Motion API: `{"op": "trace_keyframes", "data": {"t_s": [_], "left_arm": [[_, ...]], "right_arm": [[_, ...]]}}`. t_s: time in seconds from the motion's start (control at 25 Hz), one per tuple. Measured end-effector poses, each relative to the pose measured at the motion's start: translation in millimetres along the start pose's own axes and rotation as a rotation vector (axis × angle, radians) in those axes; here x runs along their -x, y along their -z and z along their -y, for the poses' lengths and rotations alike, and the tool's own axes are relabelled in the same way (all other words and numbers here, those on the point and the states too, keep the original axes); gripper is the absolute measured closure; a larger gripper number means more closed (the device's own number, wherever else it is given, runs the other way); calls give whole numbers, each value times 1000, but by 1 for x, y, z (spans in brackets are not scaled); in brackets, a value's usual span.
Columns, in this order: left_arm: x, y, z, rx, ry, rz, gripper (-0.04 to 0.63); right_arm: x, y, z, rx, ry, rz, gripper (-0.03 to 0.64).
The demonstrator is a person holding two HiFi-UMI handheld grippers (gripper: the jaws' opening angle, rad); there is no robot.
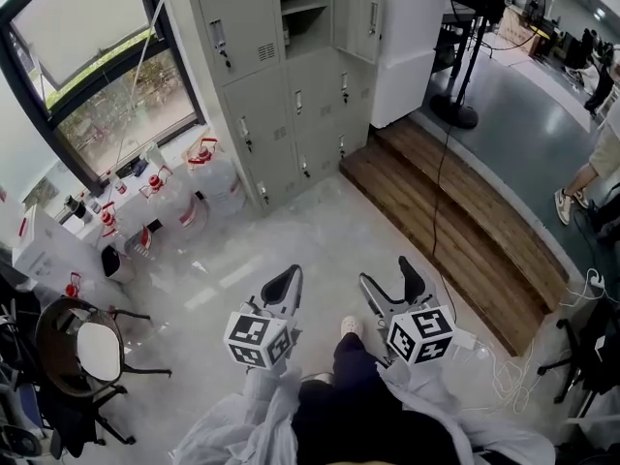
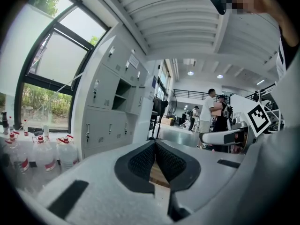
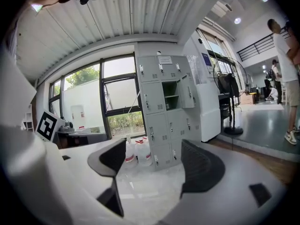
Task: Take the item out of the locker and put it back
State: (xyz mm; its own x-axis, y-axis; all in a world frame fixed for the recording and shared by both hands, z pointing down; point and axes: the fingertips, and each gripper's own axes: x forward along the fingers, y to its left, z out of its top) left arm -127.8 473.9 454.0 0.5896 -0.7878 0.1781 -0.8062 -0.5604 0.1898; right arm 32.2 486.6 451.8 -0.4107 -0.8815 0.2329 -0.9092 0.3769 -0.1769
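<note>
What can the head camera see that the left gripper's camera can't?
Only the head view shows the chair near the bottom left and the person's own shoe on the floor between the grippers. Only the left gripper view shows the ribbed ceiling with its lights. Both show the grey lockers with one compartment open, the clear jugs with red caps beside them, the window, and the left gripper with its jaws together.
</note>
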Motion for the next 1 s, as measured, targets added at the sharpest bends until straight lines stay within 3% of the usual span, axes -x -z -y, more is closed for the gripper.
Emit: {"op": "trace_keyframes", "data": {"t_s": [0.52, 1.0], "left_arm": [[-136, -35, -37, -17, -9, 8, 588], [-218, -51, -71, -10, -63, 21, 588]], "right_arm": [[-99, -39, 102, -4, -13, -2, 265], [-179, -61, 155, 25, -95, -24, 265]]}}
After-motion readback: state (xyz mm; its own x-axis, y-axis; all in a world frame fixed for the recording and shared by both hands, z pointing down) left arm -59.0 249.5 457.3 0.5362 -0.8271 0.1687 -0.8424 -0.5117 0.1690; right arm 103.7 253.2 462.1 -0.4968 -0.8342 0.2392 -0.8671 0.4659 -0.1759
